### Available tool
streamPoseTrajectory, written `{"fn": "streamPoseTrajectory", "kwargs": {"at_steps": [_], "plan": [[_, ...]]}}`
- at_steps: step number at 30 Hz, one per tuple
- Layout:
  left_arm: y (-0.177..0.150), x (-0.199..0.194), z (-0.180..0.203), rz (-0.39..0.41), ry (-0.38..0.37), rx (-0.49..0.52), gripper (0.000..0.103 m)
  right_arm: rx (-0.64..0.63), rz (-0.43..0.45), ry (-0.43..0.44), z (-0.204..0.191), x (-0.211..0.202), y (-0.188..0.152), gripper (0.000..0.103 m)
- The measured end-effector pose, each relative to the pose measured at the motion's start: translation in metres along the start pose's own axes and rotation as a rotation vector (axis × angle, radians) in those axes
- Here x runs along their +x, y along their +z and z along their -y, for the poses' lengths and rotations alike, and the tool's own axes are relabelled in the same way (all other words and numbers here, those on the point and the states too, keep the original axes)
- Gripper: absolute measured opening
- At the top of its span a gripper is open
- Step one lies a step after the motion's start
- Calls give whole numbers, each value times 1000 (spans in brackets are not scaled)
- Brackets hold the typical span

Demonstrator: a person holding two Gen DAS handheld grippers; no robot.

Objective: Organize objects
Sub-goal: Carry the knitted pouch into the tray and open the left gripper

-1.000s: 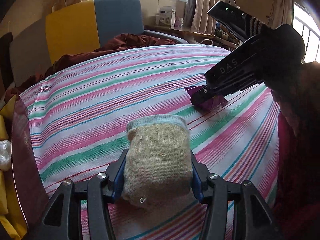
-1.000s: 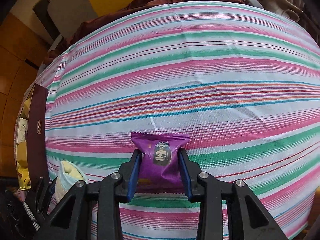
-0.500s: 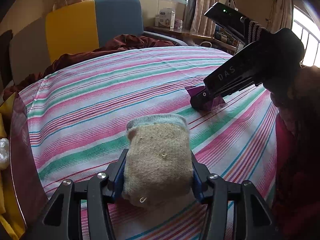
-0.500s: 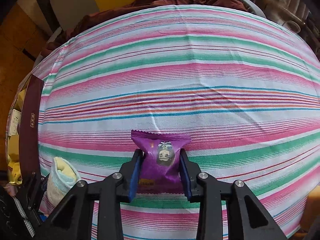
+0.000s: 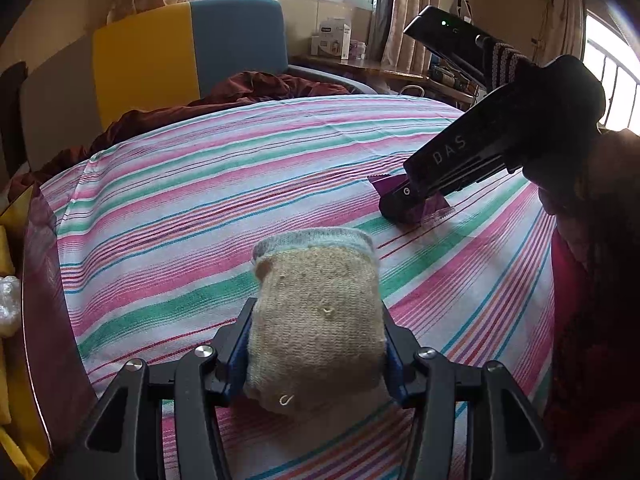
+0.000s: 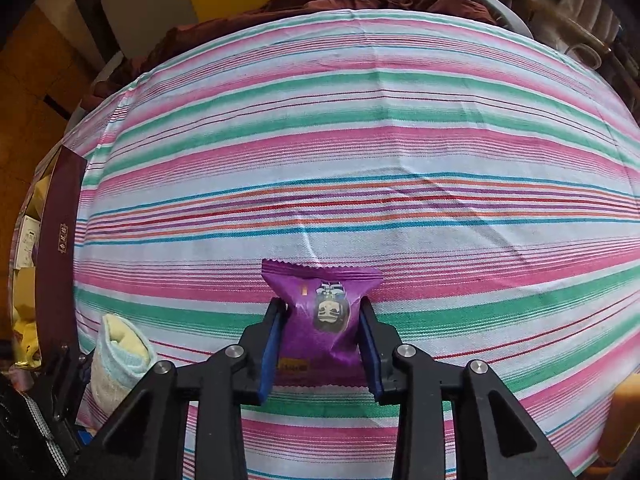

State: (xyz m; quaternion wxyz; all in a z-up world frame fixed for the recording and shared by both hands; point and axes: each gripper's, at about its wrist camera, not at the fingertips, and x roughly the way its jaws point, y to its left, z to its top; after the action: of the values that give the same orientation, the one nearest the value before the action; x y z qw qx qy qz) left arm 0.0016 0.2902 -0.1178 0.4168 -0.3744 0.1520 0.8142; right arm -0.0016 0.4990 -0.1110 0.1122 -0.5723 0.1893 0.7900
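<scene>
Gripping a rolled beige sock (image 5: 316,320), the left hand-held gripper (image 5: 316,340) has its two blue pads pressed against the roll's sides. The sock's pale blue-grey cuff faces away from the camera, and the roll sits low over the striped cloth (image 5: 224,184) that covers the worktop; whether its underside touches the cloth cannot be told. In the right wrist view the same sock shows at lower left, its pale blue cuff and yellowish inside facing up.

Right hand-held gripper (image 6: 320,320): pinching a purple snack packet (image 6: 324,308) between its pads, one pad on each side edge. Packet has crimped ends and a small printed figure on its face. In the left wrist view the packet's lower edge lies on or just above the cloth, to the right of and beyond the sock, well apart from it. The right tool's black body carries white lettering.

Surroundings: a dark maroon box (image 6: 60,240) stands at the left edge of the worktop, with yellow items visible inside it. Beyond the far edge lies a crumpled maroon cloth (image 5: 256,88), and behind that stands a chair with yellow and blue back panels (image 5: 188,40). A sleeve in dark red fabric (image 5: 592,360) fills the right edge of the left wrist view.
</scene>
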Motion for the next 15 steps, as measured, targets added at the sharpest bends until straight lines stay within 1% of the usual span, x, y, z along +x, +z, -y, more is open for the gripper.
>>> {"fn": "streamPoseTrajectory", "kwargs": {"at_steps": [9,15], "plan": [[1,-1,1,-3,7,2,54,2,6,3,3,-4,-1,36],[3,-7,4,-35,43,6,54,24,10,32,10,-4,0,36]]}}
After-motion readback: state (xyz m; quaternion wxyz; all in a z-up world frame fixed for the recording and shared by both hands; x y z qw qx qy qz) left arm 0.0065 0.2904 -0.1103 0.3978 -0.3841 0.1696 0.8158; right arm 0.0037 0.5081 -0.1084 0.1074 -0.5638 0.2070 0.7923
